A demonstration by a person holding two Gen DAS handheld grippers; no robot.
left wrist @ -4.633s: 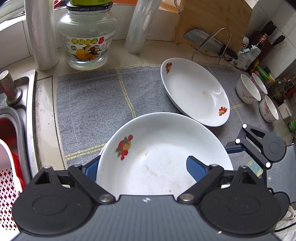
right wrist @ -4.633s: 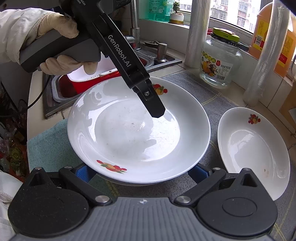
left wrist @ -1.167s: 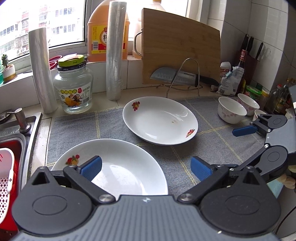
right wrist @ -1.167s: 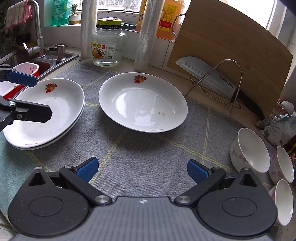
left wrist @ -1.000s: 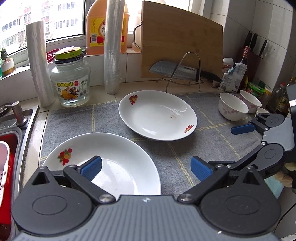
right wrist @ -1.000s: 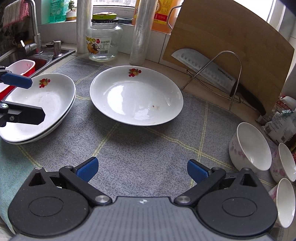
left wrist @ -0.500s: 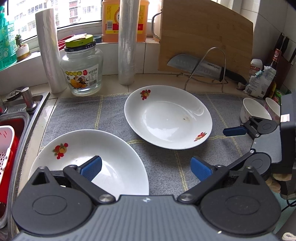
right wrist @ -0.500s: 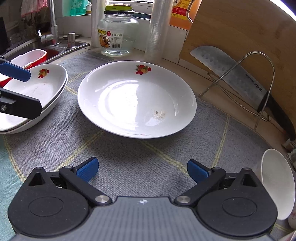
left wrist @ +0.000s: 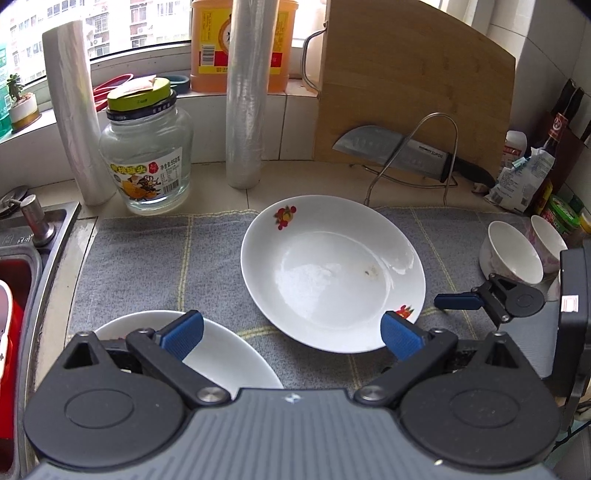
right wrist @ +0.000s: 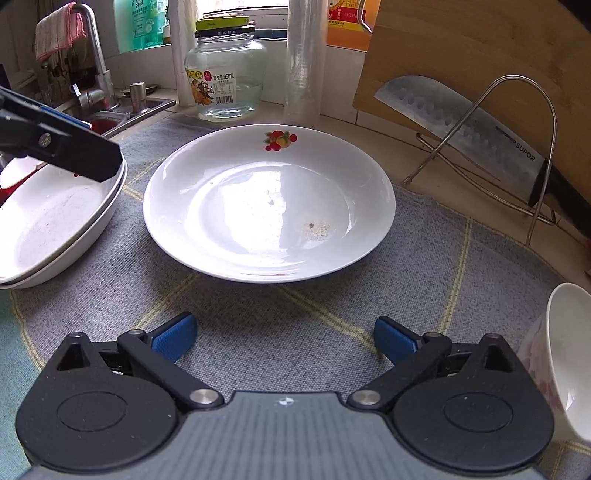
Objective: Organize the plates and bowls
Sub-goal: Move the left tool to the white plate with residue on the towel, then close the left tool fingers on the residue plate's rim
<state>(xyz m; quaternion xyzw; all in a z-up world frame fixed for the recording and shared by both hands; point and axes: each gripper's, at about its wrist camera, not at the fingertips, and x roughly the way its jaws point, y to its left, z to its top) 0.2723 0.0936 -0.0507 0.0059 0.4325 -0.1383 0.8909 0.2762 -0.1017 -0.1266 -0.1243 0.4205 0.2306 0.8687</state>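
The single plate (right wrist: 269,203) is sitting flat, mouth up, mid-mat (right wrist: 443,280), its fruit print facing the worktop's back edge. Both the right gripper (right wrist: 284,338) and left gripper (left wrist: 291,332) are gaping wide, empty; the stacked plates (right wrist: 48,229) are lying toward the sink-side edge.

Daylight comes in from the window (left wrist: 110,33) at the far side and lights both views brightly and evenly, blowing out the panes to near white. It puts broad white glare on the single plate (right wrist: 269,203) and a soft shadow under its near rim on the grey mat (right wrist: 443,288). Fisheye distortion bends straight lines toward the edges, the corners darken, and the bowl (right wrist: 569,362) at the right edge looks soft.
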